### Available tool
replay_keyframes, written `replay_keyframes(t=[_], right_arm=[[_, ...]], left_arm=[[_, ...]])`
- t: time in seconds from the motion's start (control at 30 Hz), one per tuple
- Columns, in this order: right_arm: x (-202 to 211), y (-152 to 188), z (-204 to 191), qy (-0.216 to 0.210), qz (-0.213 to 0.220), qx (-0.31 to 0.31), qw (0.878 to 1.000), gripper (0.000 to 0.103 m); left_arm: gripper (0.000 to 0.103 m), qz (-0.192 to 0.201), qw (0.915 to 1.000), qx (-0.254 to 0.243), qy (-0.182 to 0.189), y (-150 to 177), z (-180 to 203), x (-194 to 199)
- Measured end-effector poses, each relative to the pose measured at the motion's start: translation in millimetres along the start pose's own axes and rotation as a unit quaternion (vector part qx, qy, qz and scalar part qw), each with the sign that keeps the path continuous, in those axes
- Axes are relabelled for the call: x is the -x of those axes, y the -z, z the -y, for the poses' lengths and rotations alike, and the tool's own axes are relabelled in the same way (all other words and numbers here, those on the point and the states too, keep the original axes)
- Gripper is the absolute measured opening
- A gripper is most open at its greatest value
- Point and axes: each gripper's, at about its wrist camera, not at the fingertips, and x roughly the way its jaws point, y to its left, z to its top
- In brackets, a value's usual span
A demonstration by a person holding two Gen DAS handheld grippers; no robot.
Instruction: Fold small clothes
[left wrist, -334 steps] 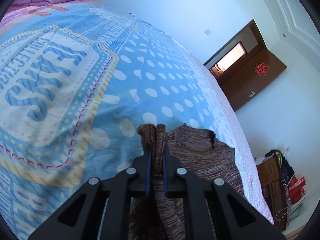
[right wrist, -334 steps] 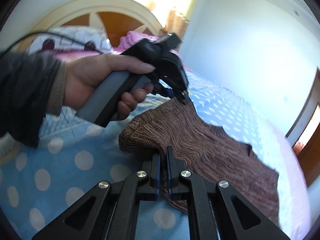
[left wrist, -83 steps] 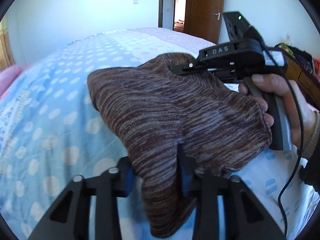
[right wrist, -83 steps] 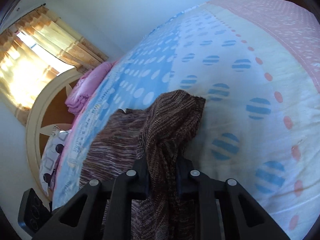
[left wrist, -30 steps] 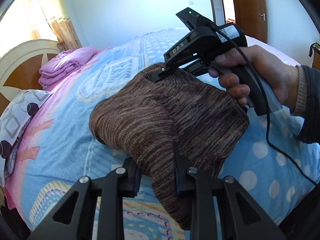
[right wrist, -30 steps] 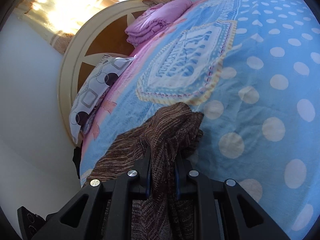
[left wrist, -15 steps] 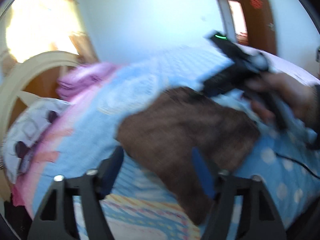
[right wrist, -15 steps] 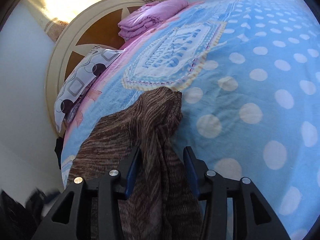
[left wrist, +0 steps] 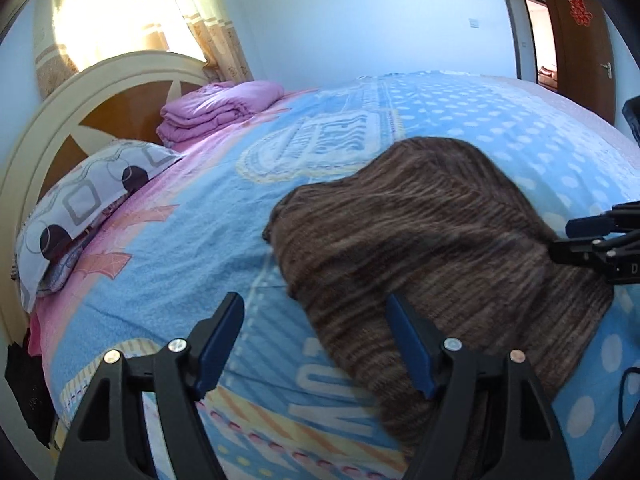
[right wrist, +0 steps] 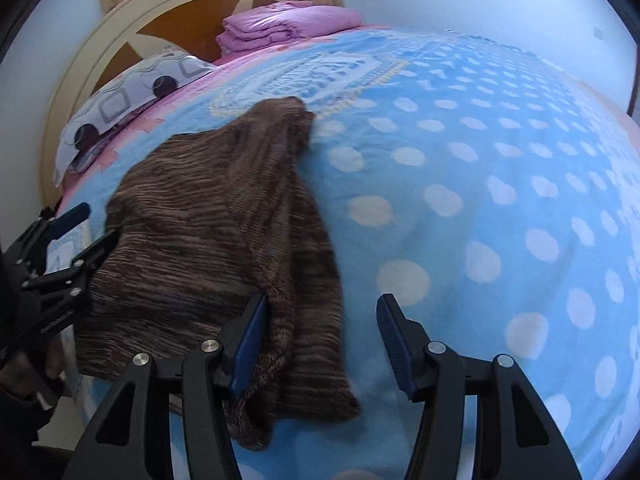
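A brown striped knit garment (left wrist: 432,248) lies folded on the blue dotted bedspread (left wrist: 192,248); it also shows in the right wrist view (right wrist: 208,232). My left gripper (left wrist: 316,336) is open and empty, its jaws wide at the garment's near edge. My right gripper (right wrist: 318,340) is open and empty, with the garment's near corner lying between its jaws. The right gripper's tips show at the right edge of the left wrist view (left wrist: 588,240); the left gripper shows at the left edge of the right wrist view (right wrist: 68,248).
A folded purple quilt (left wrist: 220,108) and a patterned pillow (left wrist: 88,196) lie by the cream headboard (left wrist: 80,96). A wooden door (left wrist: 580,36) stands at the far right. The bed's near edge drops off at lower left.
Both grippers have opened and let go of the garment, which now lies flat on the bed. Both have drawn back from it.
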Motion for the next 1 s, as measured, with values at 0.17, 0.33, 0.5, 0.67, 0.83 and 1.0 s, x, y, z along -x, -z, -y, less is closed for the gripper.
replay_keyframes(t=[0.17,0.33,0.5,0.67,0.83,1.0], right_arm=[[12,9,-2,0.021,0.019,0.002,1.0,0.056],[61,14,-15,0.005,0.077,-0.029,0.997,0.058],[107,21,-53,0.019,0.136,-0.009,0.991,0.061],[136,19,-71,0.023,0.162,-0.001,0.987,0.063],[150,17,-73,0.025,0.173,-0.004,0.985,0.064],[156,17,-76,0.026,0.182,-0.002,0.983,0.065]], left_arm=[[0.086,-0.013,0.9998,-0.01,0.01,-6,-6,16],[0.094,0.021,0.9997,0.008,0.009,-10,-26,55],[0.094,0.049,0.9983,0.025,0.02,-18,-31,75],[0.094,0.066,0.997,0.029,0.03,-22,-30,85],[0.094,0.071,0.9965,0.033,0.031,-24,-31,87],[0.095,0.074,0.9961,0.038,0.031,-25,-33,87]])
